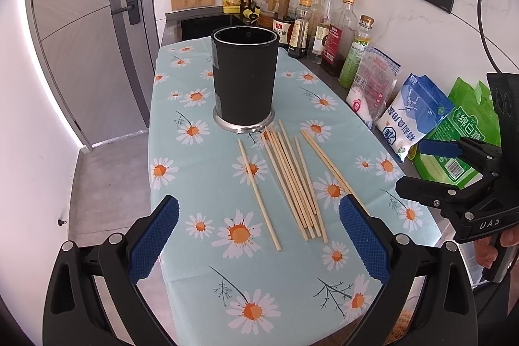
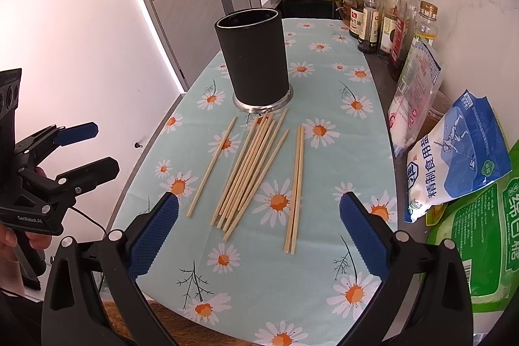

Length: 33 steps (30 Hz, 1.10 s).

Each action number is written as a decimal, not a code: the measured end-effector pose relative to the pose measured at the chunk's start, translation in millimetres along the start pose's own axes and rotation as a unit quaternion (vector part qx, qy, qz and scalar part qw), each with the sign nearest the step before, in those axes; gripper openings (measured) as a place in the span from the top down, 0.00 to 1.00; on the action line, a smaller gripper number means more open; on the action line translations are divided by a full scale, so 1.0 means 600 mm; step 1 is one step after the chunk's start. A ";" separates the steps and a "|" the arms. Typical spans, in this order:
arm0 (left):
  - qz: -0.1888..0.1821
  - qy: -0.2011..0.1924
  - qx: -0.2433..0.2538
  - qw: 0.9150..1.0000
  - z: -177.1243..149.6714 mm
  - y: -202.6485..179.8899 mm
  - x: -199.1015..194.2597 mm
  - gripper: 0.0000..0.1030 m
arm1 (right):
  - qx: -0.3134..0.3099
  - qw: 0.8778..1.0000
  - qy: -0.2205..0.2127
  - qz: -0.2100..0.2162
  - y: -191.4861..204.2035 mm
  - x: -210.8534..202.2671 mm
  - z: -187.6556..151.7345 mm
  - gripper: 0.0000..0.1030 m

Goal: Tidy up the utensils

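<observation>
**Ten or so chopsticks loose, holder waiting**

Left gripper [image 1: 259, 235] gapes wide, empty; chopsticks [image 1: 292, 180] lie fanned on the daisy cloth [image 1: 181, 151] before the black holder [image 1: 245, 77]; right gripper [image 2: 259, 234] equally wide, empty. Thin sticks may roll or slip.

Black hand-held gripper [image 1: 259, 235] frames, blue textured pads [image 1: 152, 240], silver screws, white "DAS" and "GenRobot.AI" lettering.

holder [image 1: 245, 80] stands on the cloth [image 1: 181, 184]; chopsticks [image 1: 290, 180] lie just before it. bottles [image 1: 324, 28] and bags [image 1: 412, 115] line the right, sink [image 1: 207, 25] behind.
</observation>
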<state>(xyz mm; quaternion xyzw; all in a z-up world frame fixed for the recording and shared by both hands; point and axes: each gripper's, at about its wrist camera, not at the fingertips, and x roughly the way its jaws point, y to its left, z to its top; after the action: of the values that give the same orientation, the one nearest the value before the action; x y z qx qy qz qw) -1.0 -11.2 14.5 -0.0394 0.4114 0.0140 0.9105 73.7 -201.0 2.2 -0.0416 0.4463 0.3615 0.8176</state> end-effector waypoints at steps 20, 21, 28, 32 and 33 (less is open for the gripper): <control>-0.002 0.001 -0.001 1.000 0.000 -0.002 0.000 0.06 | -0.001 1.000 0.000 0.000 0.003 0.006 -0.002 0.04; -0.002 0.002 0.000 1.000 0.001 -0.002 0.001 0.06 | -0.001 1.000 -0.001 0.000 0.003 0.006 -0.002 0.04; -0.003 0.002 0.002 1.000 0.003 -0.007 0.004 0.06 | -0.002 1.000 -0.001 0.000 0.003 0.006 -0.004 0.04; -0.004 0.003 0.004 1.000 0.001 -0.008 0.004 0.06 | -0.002 1.000 0.000 0.001 0.004 0.008 -0.004 0.04; -0.003 0.003 0.004 1.000 0.000 -0.008 0.004 0.06 | -0.002 1.000 0.000 0.001 0.004 0.009 -0.004 0.04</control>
<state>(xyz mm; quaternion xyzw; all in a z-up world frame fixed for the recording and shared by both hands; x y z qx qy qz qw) 1.1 -16.0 13.0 -0.0375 0.4139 0.0092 0.9095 72.1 -197.2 -2.8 -0.0426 0.4459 0.3629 0.8171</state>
